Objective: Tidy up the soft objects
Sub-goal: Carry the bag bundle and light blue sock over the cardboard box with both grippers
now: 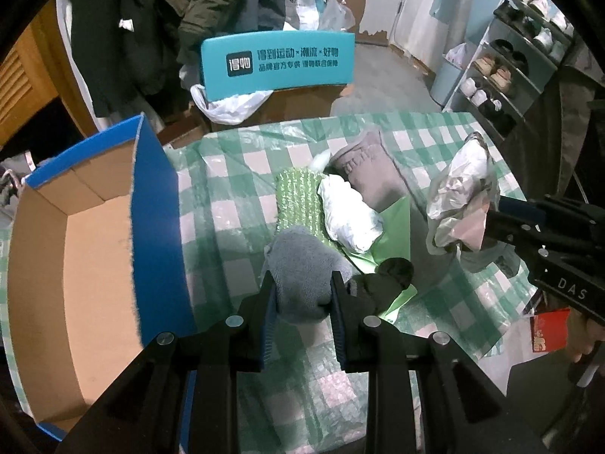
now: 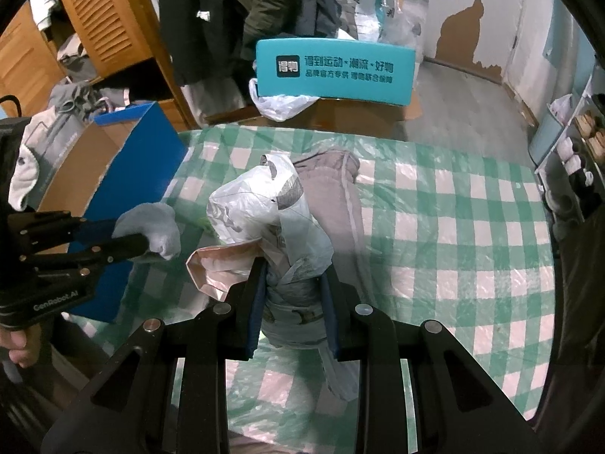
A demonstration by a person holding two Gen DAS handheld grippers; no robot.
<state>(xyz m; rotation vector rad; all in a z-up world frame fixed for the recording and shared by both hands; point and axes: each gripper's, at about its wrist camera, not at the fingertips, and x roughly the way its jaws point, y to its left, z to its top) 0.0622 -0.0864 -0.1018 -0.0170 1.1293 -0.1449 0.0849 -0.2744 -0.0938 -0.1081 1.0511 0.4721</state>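
Note:
My left gripper [image 1: 302, 287] is shut on a grey fleece cloth [image 1: 302, 265] and holds it above the checked tablecloth [image 1: 234, 234], just right of the open blue cardboard box [image 1: 159, 204]. It also shows in the right wrist view [image 2: 124, 242] with the grey cloth [image 2: 151, 227]. My right gripper [image 2: 293, 276] is shut on a crumpled white and pink plastic bag [image 2: 264, 208], held above the table; the bag also shows in the left wrist view [image 1: 461, 196]. On the table lie a green knit cloth [image 1: 298, 196], a white bundle [image 1: 351, 212], a taupe garment [image 1: 370, 166] and a dark item [image 1: 393, 272].
A teal sign board [image 1: 278, 62] and cardboard stand beyond the table's far edge, with hanging coats [image 1: 170, 19] behind. A shoe rack [image 1: 510, 68] stands at the right. A wooden louvred door [image 2: 98, 22] is at the far left. A green plastic sheet [image 1: 393, 223] lies under the pile.

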